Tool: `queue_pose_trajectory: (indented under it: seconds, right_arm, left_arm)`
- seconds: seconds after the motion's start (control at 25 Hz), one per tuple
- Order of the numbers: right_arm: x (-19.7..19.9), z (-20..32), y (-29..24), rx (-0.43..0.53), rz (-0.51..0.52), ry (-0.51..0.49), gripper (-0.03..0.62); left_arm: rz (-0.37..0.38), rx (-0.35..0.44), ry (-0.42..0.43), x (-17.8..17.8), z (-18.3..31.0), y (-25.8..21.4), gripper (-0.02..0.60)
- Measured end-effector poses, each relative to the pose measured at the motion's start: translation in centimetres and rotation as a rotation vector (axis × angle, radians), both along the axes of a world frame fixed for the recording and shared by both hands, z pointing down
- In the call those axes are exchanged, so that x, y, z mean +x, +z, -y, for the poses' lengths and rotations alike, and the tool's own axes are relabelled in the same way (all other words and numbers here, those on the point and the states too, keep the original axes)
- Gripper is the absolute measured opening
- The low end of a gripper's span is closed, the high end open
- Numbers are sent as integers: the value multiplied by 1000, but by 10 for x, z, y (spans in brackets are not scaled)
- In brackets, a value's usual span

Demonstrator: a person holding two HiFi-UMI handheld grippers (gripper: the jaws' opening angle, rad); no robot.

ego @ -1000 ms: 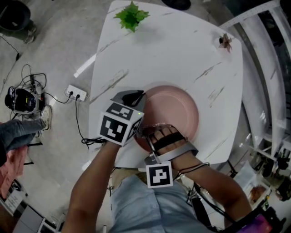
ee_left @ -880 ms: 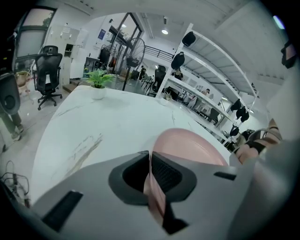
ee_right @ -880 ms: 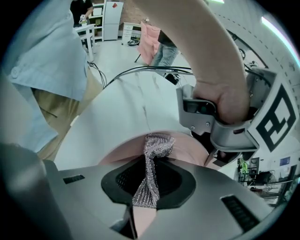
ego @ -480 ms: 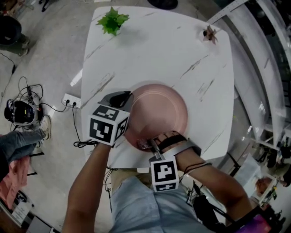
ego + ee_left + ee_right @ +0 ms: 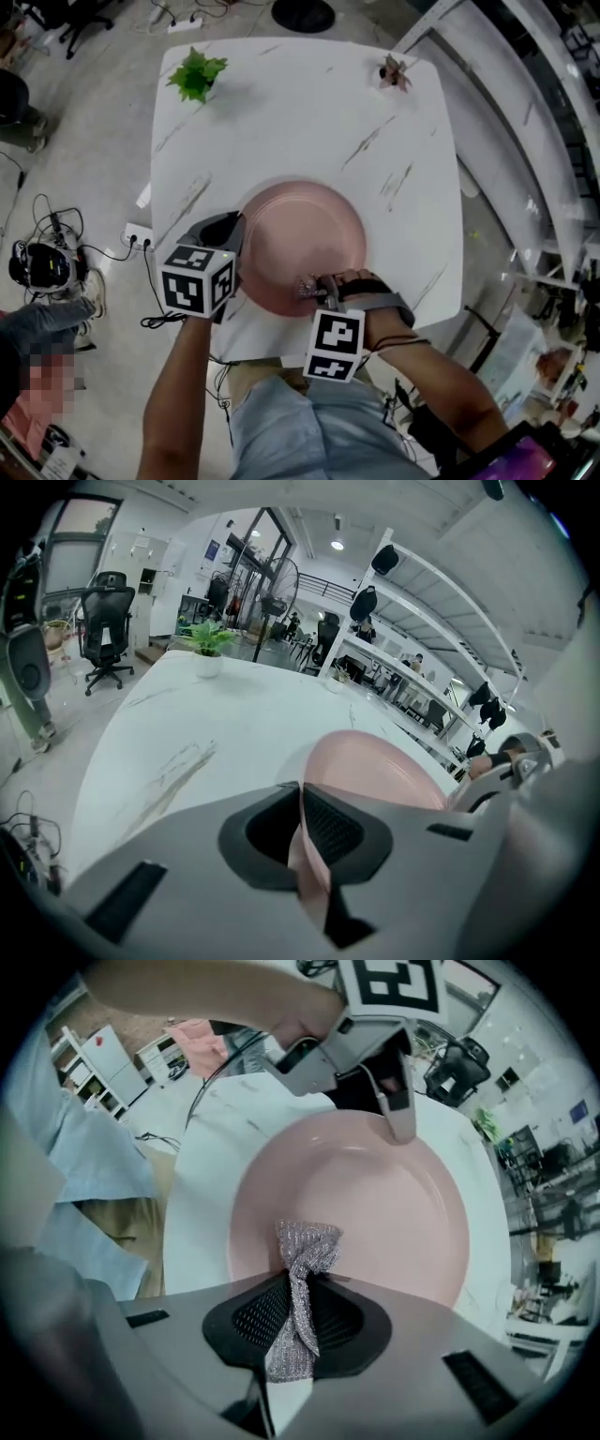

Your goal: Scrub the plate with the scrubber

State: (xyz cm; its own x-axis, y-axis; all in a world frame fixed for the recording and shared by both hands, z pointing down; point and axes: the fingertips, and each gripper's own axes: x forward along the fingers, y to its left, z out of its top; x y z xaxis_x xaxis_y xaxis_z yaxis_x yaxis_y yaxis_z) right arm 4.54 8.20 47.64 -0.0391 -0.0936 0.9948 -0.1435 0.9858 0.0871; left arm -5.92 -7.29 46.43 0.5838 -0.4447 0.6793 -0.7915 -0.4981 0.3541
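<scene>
R gripper point(image 5: 298, 1290) clamped on scrubber point(image 5: 307, 1244) touching plate point(image 5: 375, 1194); L gripper point(image 5: 302, 803) pinches plate rim.

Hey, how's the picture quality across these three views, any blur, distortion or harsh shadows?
Head view: sharp, evenly lit, no hard shadows on the table. Left gripper view: strong fisheye bending, dark corners, and the plate is blurred where the left tool clamps it. Right gripper view: same fisheye, but the scrubber is crisp.

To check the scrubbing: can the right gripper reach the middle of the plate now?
Probably yes. The right gripper, shut on the scrubber, sits at the near rim of the plate, and nothing lies between.
</scene>
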Motion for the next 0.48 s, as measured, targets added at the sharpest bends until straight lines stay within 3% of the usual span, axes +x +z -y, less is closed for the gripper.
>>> queue_pose_trajectory:
  seconds: [0.24,0.48]
  right_arm:
    - [18,29,-1,49,-12,197,75]
    - [34,56,-1,94,-22,328,75]
  left_arm:
    - [-1,0,4,-1,0,-1,14]
    - [-9,-2,-5,0,-1,-1,14]
